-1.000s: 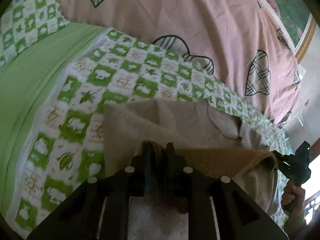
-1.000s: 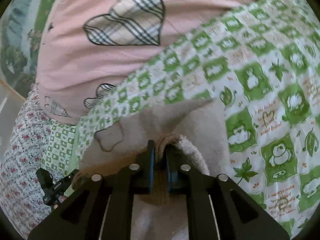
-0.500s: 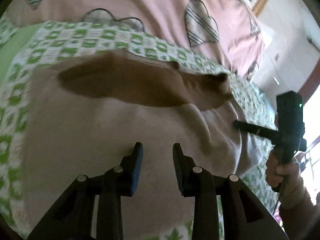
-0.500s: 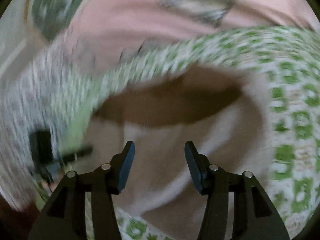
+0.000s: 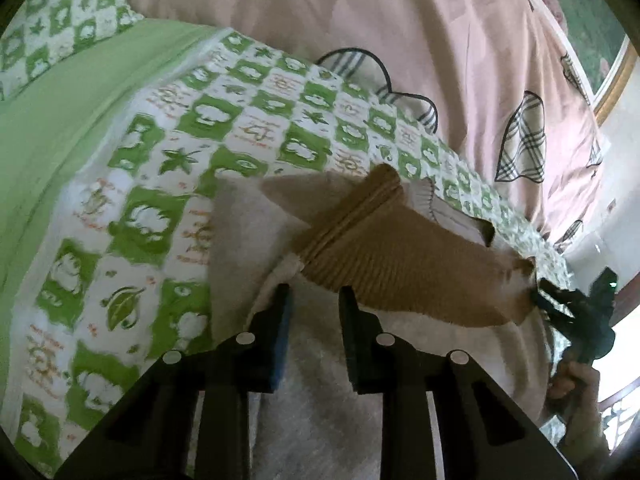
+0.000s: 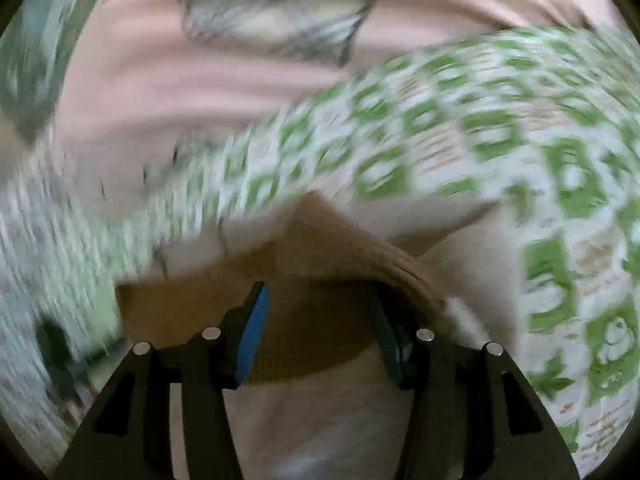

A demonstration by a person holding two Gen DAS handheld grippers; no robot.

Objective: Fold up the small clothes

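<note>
Right below my left gripper (image 5: 312, 300), jaws are sitting apart, gripping nothing, over the beige sweater (image 5: 400, 380). Right gripper (image 6: 320, 320) is hanging wide open too, right view blurry. Sweater is lying on the green checkered sheet (image 5: 168, 184), brown ribbed band (image 5: 400, 264) flipped up. Beyond it, pink quilt (image 5: 400, 20) is piling up.

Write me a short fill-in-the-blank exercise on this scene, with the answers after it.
1. The beige sweater lies on a bedsheet checked white and ____.
2. The jaws of the left gripper stand ____.
3. The band folded over the sweater is ribbed and ____.
4. The pink quilt bears plaid ____.

Answers: green; open; brown; hearts
</note>
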